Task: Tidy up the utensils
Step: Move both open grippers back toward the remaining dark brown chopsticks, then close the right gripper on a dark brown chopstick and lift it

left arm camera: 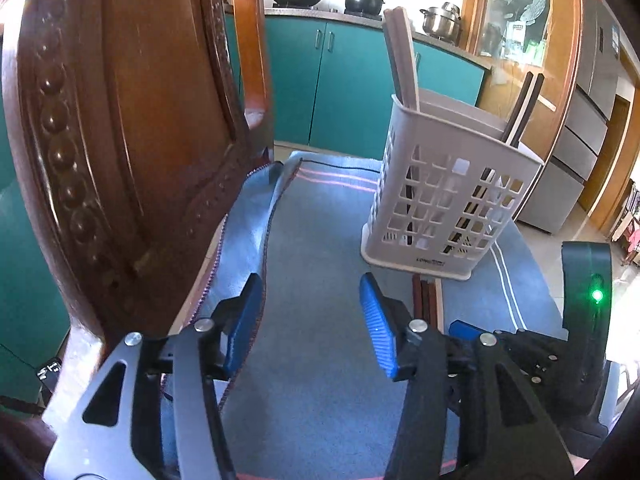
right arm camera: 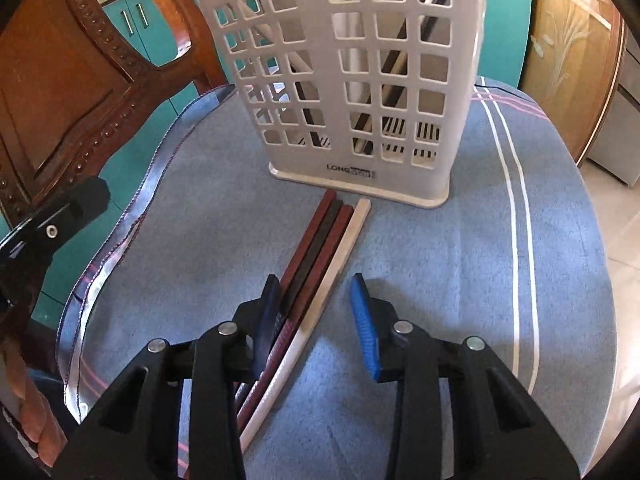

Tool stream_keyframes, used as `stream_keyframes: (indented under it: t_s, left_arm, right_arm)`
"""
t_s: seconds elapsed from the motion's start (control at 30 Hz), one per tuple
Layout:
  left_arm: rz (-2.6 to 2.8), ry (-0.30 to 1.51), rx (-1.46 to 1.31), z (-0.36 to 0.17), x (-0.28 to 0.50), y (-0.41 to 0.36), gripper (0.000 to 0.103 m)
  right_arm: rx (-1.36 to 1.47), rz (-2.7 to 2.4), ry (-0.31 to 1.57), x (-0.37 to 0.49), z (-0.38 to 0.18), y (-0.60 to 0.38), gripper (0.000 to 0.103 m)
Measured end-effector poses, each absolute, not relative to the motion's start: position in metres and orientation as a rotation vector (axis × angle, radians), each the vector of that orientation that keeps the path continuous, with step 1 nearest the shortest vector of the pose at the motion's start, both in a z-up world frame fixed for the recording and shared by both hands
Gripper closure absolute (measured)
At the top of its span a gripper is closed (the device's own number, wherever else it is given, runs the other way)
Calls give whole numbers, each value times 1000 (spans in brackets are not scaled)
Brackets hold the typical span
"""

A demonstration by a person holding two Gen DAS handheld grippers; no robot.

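A white slotted utensil holder [right arm camera: 352, 80] stands upright on the blue cloth [right arm camera: 420, 280]; it also shows in the left wrist view [left arm camera: 444, 204], with pale chopsticks [left arm camera: 400, 56] and dark chopsticks [left arm camera: 524, 108] sticking out of it. Several loose chopsticks lie side by side in front of it: dark red ones [right arm camera: 316, 248] and a white one [right arm camera: 344, 252]. My right gripper [right arm camera: 316, 320] is open, low over their near ends. My left gripper [left arm camera: 310, 320] is open and empty above the cloth, left of the chopsticks [left arm camera: 426, 300].
A carved wooden chair back [left arm camera: 120, 140] rises close on the left. The cloth's folded edge [left arm camera: 256, 216] runs along it. Teal cabinets [left arm camera: 340, 80] and a fridge [left arm camera: 580, 140] stand beyond the surface. The right gripper body [left arm camera: 588, 292] sits at the right of the left wrist view.
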State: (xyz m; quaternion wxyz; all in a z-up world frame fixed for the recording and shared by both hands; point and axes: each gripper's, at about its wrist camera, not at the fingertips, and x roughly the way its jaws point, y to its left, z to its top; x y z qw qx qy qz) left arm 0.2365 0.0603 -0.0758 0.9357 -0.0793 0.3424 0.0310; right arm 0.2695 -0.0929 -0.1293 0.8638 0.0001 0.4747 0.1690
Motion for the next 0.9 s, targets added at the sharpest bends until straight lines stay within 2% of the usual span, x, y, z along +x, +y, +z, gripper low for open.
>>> stream_keyframes:
  t_s: [0.23, 0.33, 0.43, 0.47, 0.5, 0.7, 0.9]
  left_arm:
    - [57, 715, -156, -81, 235, 56, 44]
    - [53, 745, -139, -87, 237, 54, 41]
    - [50, 774, -122, -94, 238, 51, 41]
    - [51, 779, -118, -95, 238, 51, 41]
    - [50, 782, -117, -95, 238, 51, 41]
    - [48, 790, -117, -98, 238, 51, 40]
    - [41, 799, -121, -99, 239, 51, 39]
  right_arm:
    - [-12, 330, 1006, 268, -128, -87, 66]
    - [-41, 336, 1004, 269, -131, -80, 58]
    - [-150, 312, 972, 263, -135, -66, 57]
    - [-156, 307, 967, 263, -136, -66, 59]
    - [-151, 306, 966, 263, -135, -66, 66]
    - [-56, 304, 1000, 267, -135, -81, 78]
    - [95, 324, 1041, 268, -135, -103, 78]
